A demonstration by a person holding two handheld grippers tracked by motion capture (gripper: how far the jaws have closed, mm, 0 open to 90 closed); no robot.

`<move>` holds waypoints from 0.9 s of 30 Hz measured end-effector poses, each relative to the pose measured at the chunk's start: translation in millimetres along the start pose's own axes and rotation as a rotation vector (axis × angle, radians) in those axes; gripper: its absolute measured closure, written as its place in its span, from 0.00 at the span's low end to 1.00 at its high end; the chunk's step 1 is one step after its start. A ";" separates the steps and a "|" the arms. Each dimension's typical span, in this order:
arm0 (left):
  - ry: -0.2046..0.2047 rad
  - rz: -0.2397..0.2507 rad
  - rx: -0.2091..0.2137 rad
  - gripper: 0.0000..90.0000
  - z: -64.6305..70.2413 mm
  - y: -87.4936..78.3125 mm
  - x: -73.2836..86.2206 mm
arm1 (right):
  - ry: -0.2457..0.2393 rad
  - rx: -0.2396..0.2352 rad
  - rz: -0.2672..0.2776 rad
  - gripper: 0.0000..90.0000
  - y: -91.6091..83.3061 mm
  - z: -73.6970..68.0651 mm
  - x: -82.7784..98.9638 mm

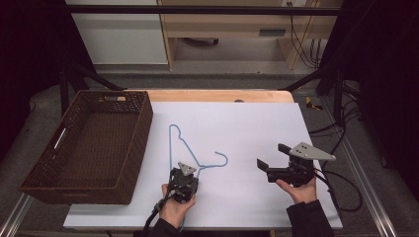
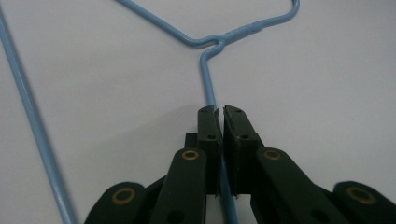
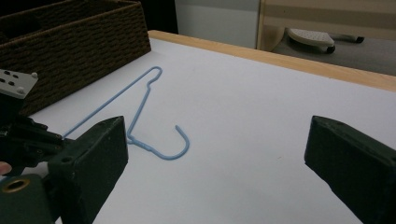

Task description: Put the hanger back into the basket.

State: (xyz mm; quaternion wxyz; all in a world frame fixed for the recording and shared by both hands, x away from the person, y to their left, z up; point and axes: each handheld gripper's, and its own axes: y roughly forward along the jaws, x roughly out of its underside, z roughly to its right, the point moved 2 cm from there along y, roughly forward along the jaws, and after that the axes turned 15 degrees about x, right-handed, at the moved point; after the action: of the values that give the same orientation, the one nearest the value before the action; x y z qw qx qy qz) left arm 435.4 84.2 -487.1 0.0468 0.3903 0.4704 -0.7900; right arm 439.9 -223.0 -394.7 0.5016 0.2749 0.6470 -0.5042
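Note:
A light-blue wire hanger (image 1: 170, 148) lies flat on the white table sheet (image 1: 247, 123), its hook pointing right. My left gripper (image 1: 185, 170) rests on the near part of the hanger. In the left gripper view its jaws (image 2: 219, 112) are shut on one wire arm of the hanger (image 2: 208, 79), just below the twisted neck. My right gripper (image 1: 272, 155) hovers to the right of the hook, jaws wide open and nothing between them. In the right gripper view the hanger (image 3: 140, 107) lies ahead between the open jaws (image 3: 217, 144).
A brown wicker basket (image 1: 141, 133) stands at the table's left, beside the hanger, and also appears in the right gripper view (image 3: 79, 42). The wooden table edge (image 1: 222, 95) runs along the far side. Cables trail from both grippers.

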 end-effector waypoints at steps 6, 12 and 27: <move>-0.001 -0.009 -0.005 0.94 1.1 0.6 -0.7 | 0.000 -0.001 -0.007 0.07 2.5 -2.0 0.9; -0.004 -0.006 -0.026 0.95 3.4 0.9 0.1 | 0.003 -0.006 -0.012 0.07 4.0 -3.8 1.5; -0.043 0.041 -0.025 0.97 3.2 -1.4 4.5 | -0.019 -0.027 -0.032 0.08 10.3 -12.0 4.3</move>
State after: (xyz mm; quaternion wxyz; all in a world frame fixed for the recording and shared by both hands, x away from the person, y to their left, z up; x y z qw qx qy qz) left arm 429.8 83.8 -488.2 0.0780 0.3822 0.4711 -0.7912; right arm 442.9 -209.0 -402.7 0.5034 0.2529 0.6532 -0.5060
